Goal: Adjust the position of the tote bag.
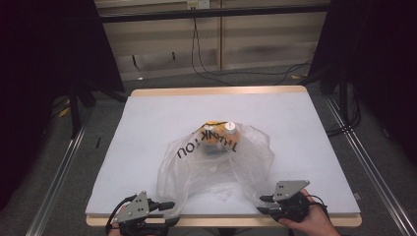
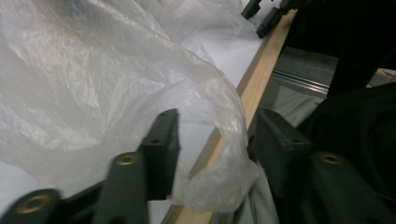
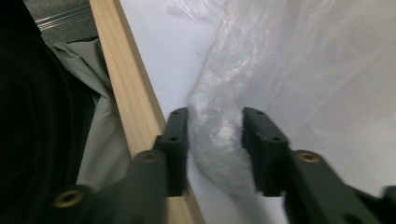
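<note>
- Left gripper (image 1: pixel 167 209) at the near left edge of the table (image 1: pixel 305 147); jaws apart, with a fold of the clear plastic bag (image 1: pixel 216 164) hanging between them. In the left gripper view the film (image 2: pixel 224 154) drapes over the wooden table edge (image 2: pixel 254 84) in the gap; no pad visibly presses on it.
- Right gripper (image 1: pixel 263 204) at the near right edge, held in the person's right hand (image 1: pixel 312 221); jaws apart. In the right gripper view a bunched lobe of bag (image 3: pixel 217 140) sits between the pads; it lies close to both, but a firm pinch cannot be confirmed.
- Bag lies mid-table, crumpled, mouth end spread toward the near edge, each near corner at one gripper. Black "THANK YOU" print faces up.
- Inside the bag, far end: an orange-and-white item with a white cap (image 1: pixel 229 126); details too small to tell.
- Table top is pale grey with a wooden rim.
</note>
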The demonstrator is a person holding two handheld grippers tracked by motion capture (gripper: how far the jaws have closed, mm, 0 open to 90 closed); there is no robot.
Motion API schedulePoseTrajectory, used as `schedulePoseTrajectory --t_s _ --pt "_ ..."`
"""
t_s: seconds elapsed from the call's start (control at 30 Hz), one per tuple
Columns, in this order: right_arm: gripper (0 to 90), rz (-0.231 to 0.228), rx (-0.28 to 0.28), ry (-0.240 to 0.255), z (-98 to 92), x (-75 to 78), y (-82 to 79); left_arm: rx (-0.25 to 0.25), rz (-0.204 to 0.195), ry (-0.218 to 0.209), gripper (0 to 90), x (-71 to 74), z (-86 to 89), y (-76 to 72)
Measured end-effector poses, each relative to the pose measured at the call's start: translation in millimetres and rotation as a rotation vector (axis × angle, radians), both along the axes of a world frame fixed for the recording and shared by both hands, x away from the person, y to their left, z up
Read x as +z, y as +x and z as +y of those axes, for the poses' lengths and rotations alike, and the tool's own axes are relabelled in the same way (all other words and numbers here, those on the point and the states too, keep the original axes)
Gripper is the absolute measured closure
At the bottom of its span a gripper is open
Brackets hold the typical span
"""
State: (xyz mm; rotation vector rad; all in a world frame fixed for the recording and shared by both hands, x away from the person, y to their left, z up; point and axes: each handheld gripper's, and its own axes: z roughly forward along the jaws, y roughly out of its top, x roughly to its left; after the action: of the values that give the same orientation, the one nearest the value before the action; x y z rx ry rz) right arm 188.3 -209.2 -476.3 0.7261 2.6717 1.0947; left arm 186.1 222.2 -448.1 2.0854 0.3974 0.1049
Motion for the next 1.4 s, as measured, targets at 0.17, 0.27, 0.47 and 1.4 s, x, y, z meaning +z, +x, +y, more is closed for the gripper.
schedulePoseTrajectory --t_s 0.17,0.27,0.47,1.4 --pt "78.8 0.015 -0.010 0.007 -1.5 0.6 1.5 -0.011 0.012 -0.006 77.2 1.2 1.3 1.1" --pt "84.8 0.022 -0.013 0.010 -2.3 1.2 2.2 -0.007 0.021 -0.026 82.5 1.7 2.1 2.0" --pt "88.5 -0.007 -0.034 0.091 -8.9 9.7 0.8 0.011 0.023 -0.055 86.4 4.0 5.8 3.0" --pt "89.6 -0.130 -0.085 0.339 -21.1 63.0 4.9 0.079 -0.023 -0.251 87.5 39.7 16.1 12.6"
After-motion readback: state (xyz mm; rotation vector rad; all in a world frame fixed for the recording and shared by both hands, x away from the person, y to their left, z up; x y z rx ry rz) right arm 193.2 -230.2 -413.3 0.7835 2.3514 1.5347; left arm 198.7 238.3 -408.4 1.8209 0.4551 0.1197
